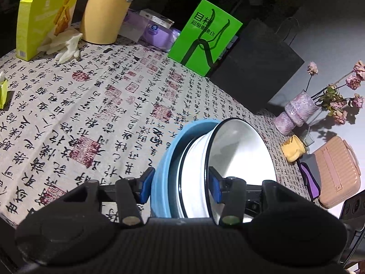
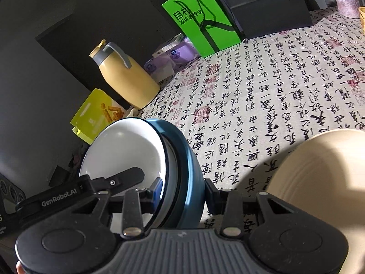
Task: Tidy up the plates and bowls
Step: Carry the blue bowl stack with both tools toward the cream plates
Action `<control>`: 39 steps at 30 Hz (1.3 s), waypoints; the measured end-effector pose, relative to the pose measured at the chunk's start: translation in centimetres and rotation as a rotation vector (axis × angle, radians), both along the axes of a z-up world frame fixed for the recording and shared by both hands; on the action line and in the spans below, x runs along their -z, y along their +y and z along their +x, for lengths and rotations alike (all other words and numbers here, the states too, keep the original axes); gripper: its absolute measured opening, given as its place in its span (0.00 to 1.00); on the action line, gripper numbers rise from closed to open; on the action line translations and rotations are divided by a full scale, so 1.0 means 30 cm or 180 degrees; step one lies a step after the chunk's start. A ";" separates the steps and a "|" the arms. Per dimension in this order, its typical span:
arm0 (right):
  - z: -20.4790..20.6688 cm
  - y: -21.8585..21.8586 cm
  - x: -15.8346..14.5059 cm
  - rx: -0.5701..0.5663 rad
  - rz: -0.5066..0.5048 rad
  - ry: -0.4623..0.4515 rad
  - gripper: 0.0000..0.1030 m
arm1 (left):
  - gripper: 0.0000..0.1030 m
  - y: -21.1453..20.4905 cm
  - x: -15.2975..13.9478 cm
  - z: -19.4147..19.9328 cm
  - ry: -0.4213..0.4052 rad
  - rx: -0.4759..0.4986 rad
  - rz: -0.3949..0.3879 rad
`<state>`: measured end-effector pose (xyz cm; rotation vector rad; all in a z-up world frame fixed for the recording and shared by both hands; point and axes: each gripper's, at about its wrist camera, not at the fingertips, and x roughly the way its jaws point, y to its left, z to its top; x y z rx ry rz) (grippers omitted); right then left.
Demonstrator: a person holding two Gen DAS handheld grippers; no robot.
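Left wrist view shows the calligraphy-print tablecloth (image 1: 91, 105) spreading far and left, and above it a nested stack: a blue plate (image 1: 159, 173) outermost, a white bowl (image 1: 241, 157) with a thin dark rim innermost. The left gripper (image 1: 181, 182) clamps one edge of the stack; the right gripper (image 2: 182, 194) clamps the other. A beige bowl (image 2: 319, 182) sits near right.

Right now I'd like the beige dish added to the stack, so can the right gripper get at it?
Probably not yet: the right gripper is shut on the stacked bowls, shared with the left gripper. The beige dish lies close beside it, nothing between.
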<state>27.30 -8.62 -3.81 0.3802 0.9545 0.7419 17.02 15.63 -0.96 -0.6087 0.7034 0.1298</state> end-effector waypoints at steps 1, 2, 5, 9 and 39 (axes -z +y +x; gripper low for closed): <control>-0.001 -0.009 -0.001 0.0010 0.0003 -0.0001 0.37 | 0.48 -0.008 -0.001 0.003 -0.0001 0.0010 0.0002; -0.001 -0.017 -0.002 0.0022 0.0004 -0.0003 0.37 | 0.48 -0.016 -0.002 0.006 -0.0002 0.0020 0.0004; 0.000 -0.045 -0.002 0.0057 0.0010 -0.0005 0.37 | 0.48 -0.039 -0.003 0.015 -0.0003 0.0053 0.0006; 0.000 -0.079 -0.004 0.0102 0.0007 -0.0008 0.37 | 0.48 -0.070 -0.001 0.024 -0.0006 0.0085 -0.0003; -0.021 -0.335 0.020 0.0402 0.0012 0.0012 0.37 | 0.48 -0.311 0.019 0.079 0.0029 0.0357 -0.0016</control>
